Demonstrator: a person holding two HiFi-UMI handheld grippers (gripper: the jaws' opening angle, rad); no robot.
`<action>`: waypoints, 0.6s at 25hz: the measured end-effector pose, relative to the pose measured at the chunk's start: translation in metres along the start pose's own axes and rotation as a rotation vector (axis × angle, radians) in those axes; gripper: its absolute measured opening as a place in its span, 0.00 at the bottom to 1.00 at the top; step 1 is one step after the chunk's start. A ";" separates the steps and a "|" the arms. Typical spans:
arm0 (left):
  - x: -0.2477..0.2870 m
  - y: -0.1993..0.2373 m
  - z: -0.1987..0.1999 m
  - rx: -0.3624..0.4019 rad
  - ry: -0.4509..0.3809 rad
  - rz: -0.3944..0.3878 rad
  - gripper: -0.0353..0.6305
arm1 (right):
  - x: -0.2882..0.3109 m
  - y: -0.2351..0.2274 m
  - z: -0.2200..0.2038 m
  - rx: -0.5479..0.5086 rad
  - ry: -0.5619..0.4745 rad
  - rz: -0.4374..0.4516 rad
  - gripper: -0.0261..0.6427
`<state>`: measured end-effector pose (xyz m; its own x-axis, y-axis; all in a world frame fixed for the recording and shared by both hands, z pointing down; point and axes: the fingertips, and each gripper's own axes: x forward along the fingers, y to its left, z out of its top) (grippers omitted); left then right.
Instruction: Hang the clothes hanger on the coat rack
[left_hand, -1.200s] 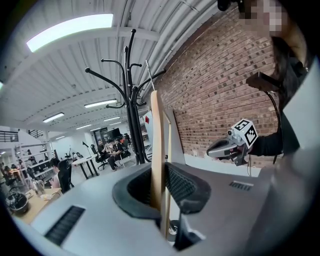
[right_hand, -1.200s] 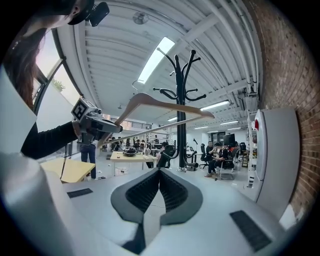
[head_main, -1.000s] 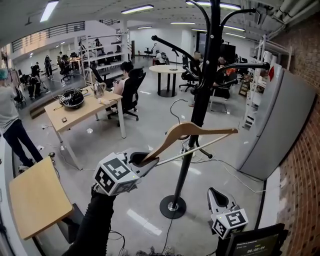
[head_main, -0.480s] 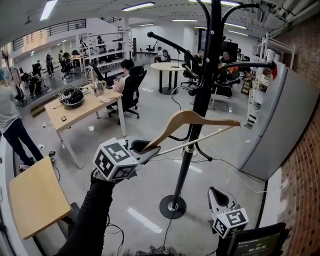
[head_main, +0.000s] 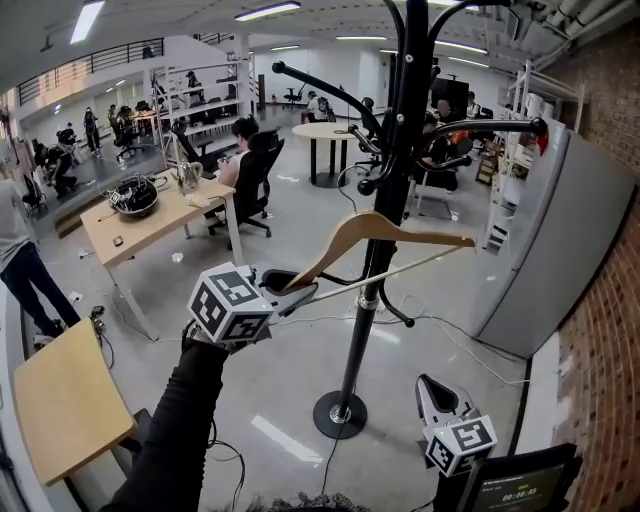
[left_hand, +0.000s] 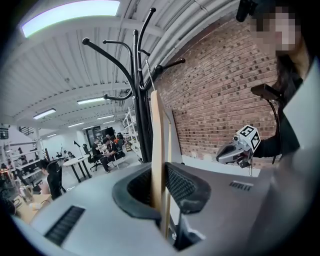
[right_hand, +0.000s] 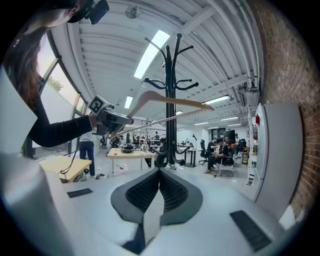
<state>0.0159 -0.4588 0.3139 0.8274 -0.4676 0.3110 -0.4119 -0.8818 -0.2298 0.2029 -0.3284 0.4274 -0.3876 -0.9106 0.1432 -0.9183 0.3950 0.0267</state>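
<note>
You had the left gripper (head_main: 285, 290) clenched on one shoulder tip of the wooden clothes hanger (head_main: 370, 228), and in the left gripper view the pads (left_hand: 187, 187) pressed on the wood from both sides. The hanger ran out from that grip toward 2 o'clock and crossed in front of the pole of the coat rack (head_main: 400, 120), below its curved arms. Its hook was hard to pick out against the pole.

The hanger looked light and stiff, and its smooth varnished wood was probably a little slippery. Held so far out at one end, it would likely want to swing or pivot in the jaws. A hold nearer the neck would have given you better control of the hook.

The right gripper (head_main: 432, 385) hung low at 5 o'clock, closed with nothing in it, well apart from the hanger.

The rack stood on a round base on a glossy grey floor (head_main: 290, 240), with cables trailing near it. A light wooden table (head_main: 60, 400) sat at 8 o'clock, a desk (head_main: 150, 225) with seated people at 10 o'clock, and a brick wall (head_main: 600, 330) at 4 o'clock.
</note>
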 end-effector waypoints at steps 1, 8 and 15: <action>0.005 0.000 0.002 0.004 0.002 -0.006 0.13 | 0.000 -0.003 0.000 0.000 0.000 -0.003 0.05; 0.039 0.006 0.006 0.018 0.013 -0.038 0.13 | 0.002 -0.021 -0.007 0.005 0.010 -0.023 0.05; 0.061 0.013 0.004 0.021 0.039 -0.055 0.14 | 0.001 -0.033 -0.014 0.021 0.029 -0.039 0.05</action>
<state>0.0626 -0.4981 0.3260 0.8326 -0.4211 0.3597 -0.3578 -0.9048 -0.2310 0.2337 -0.3407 0.4406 -0.3492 -0.9213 0.1709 -0.9342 0.3565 0.0125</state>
